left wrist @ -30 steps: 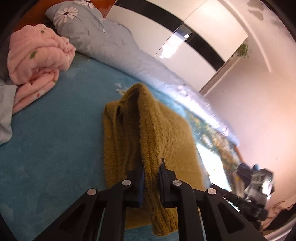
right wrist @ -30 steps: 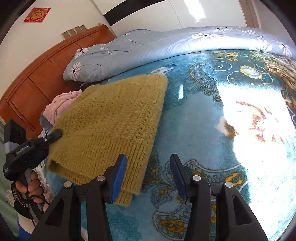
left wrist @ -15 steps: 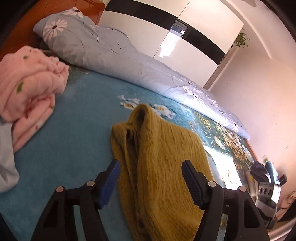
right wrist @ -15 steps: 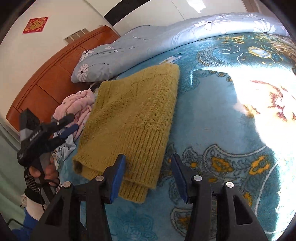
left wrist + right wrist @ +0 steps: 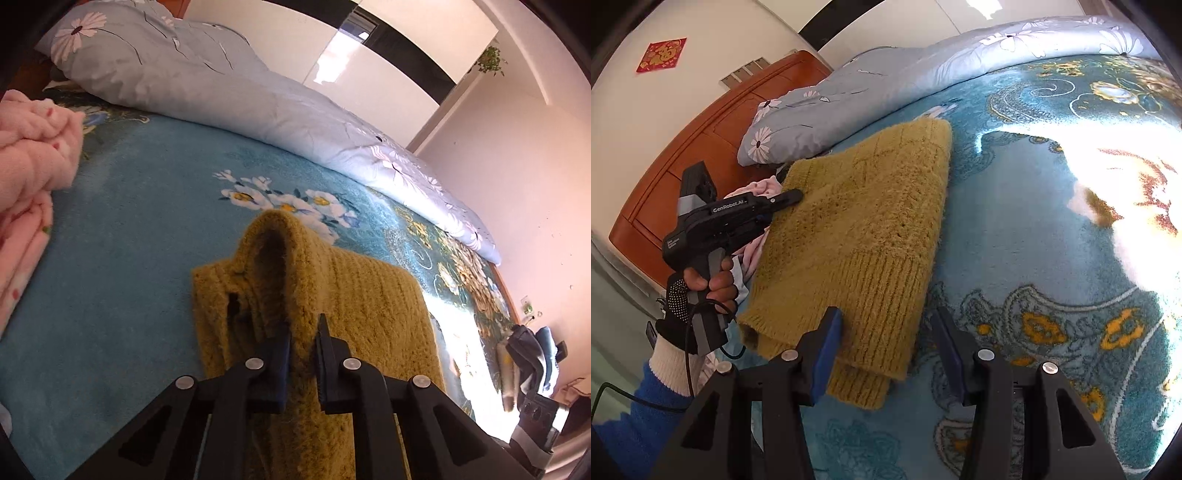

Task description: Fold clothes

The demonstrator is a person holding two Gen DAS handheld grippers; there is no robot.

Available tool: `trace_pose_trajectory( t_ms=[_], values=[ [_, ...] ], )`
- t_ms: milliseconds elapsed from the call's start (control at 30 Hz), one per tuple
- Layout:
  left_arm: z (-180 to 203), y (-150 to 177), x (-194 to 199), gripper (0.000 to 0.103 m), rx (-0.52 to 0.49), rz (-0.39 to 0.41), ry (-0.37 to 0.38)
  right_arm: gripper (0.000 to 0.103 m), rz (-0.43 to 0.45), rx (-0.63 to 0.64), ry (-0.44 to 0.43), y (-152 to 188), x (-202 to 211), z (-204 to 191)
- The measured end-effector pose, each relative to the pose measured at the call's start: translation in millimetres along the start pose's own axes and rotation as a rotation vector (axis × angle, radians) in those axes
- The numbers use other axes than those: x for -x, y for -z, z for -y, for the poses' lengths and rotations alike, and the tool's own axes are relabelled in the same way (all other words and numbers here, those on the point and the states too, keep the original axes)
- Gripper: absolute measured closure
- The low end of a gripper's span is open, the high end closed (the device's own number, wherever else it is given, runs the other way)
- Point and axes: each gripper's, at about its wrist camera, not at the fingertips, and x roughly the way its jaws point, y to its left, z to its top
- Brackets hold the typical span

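A mustard knitted sweater (image 5: 369,295) lies folded on the teal flowered bedspread (image 5: 110,258). My left gripper (image 5: 303,332) is shut on a raised ridge of the sweater at its near edge, with knit pinched between the two pads. From the right wrist view the sweater (image 5: 864,221) shows its ribbed hem towards me. The left gripper (image 5: 792,195) reaches onto its far left side, held by a gloved hand (image 5: 701,288). My right gripper (image 5: 886,321) is open and hovers over the hem corner, with its blue pads either side of that corner.
Folded pink fleece (image 5: 26,155) lies at the left of the bed. A pale blue flowered quilt (image 5: 221,85) runs along the far side. A wooden headboard (image 5: 683,155) stands behind it. Sunlight glares on the bedspread (image 5: 1126,192) to the right.
The left gripper held the sweater a second ago, opened wide half a second ago, and has now shut on a fold again. The right gripper stayed open and came nearer the hem.
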Motion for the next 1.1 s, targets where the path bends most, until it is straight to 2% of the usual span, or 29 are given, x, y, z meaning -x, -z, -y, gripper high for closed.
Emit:
trace_pose_trajectory(
  t_ms=[100,200,333,367,433,467,500,533,567,633,767,867,900,933,967,1033,1100],
  values=[
    [-17,4,3,0.091,0.029,0.003,-0.017,0.051,-0.010,0.004,-0.017,1,-1,-1],
    [-25,11,-11,0.090,0.022,-0.041,-0.045,0.050,-0.020,-0.002,-0.036,3,-5,-1],
    [-27,11,-14,0.087,0.033,-0.049,-0.006,0.045,-0.024,-0.047,-0.073,7,-9,0],
    [-26,9,-12,0.083,0.029,-0.045,0.009,0.045,-0.025,-0.060,-0.084,8,-10,1],
    [-24,3,-8,0.062,0.014,-0.037,0.020,0.044,-0.026,-0.086,-0.105,10,-12,1],
    [-24,-2,-8,0.043,-0.005,-0.033,-0.014,0.044,-0.026,-0.098,-0.116,11,-12,2],
    [-24,-8,-10,0.036,-0.018,-0.030,-0.054,0.040,-0.026,-0.111,-0.127,12,-13,2],
    [-26,-13,-13,0.036,-0.027,-0.032,-0.081,0.036,-0.027,-0.124,-0.138,13,-14,2],
    [-28,-18,-18,0.036,-0.029,-0.041,-0.087,0.035,-0.027,-0.137,-0.148,14,-15,2],
    [-31,-26,-29,0.034,-0.028,-0.062,-0.081,0.033,-0.028,-0.163,-0.170,16,-17,3],
    [-42,-32,-56,0.027,-0.039,-0.142,-0.061,0.032,-0.015,-0.164,-0.158,17,-19,-1],
    [-58,-28,-60,0.027,0.053,-0.164,0.044,0.033,-0.005,-0.199,-0.176,18,-15,3],
    [-63,-26,-59,0.027,0.092,-0.149,0.076,0.037,-0.003,-0.211,-0.178,18,-15,5],
    [-66,-23,-57,0.027,0.120,-0.137,0.093,0.048,0.000,-0.223,-0.179,18,-14,7],
    [-67,-21,-57,0.028,0.134,-0.131,0.094,0.055,-0.001,-0.228,-0.180,19,-13,8],
    [-66,-16,-55,0.040,0.152,-0.119,0.090,0.069,-0.017,-0.227,-0.206,15,-14,11],
    [-56,-12,-51,0.061,0.130,-0.108,0.059,0.073,-0.019,-0.214,-0.240,7,-12,11]
  ],
)
